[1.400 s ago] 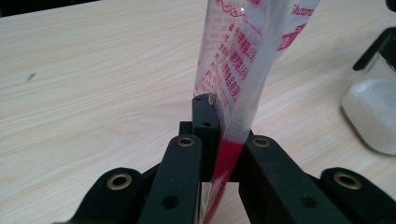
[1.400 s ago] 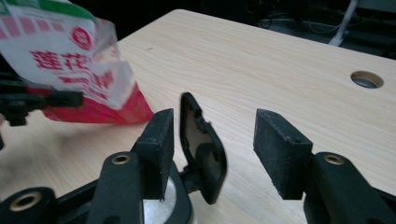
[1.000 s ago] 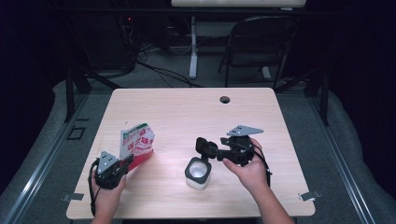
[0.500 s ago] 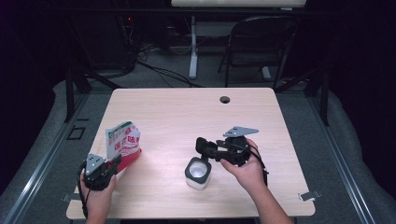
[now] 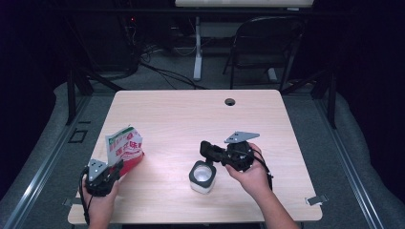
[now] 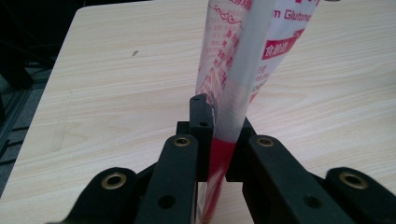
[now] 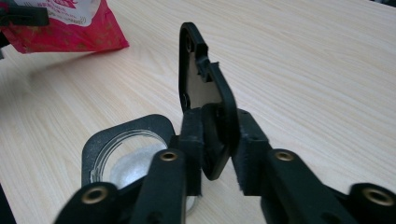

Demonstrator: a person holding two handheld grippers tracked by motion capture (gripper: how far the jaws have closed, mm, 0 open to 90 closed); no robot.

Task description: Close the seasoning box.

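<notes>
At lower left the left gripper [image 5: 112, 168] pinches the red-and-white plastic pouch [image 5: 125, 149], while the right gripper [image 7: 218, 151], just closing, clamps the black jar's flip lid [image 7: 205, 84]; pouring remains.

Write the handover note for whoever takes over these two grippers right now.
Left gripper: shut on the red-and-white bag, held upright near the table's left edge.
Right gripper: jaws have just been closing on the black flip lid of the jar; lid stands open between them.
Done: jar open, white powder inside.
Left, probably: bring the bag to the jar.
</notes>
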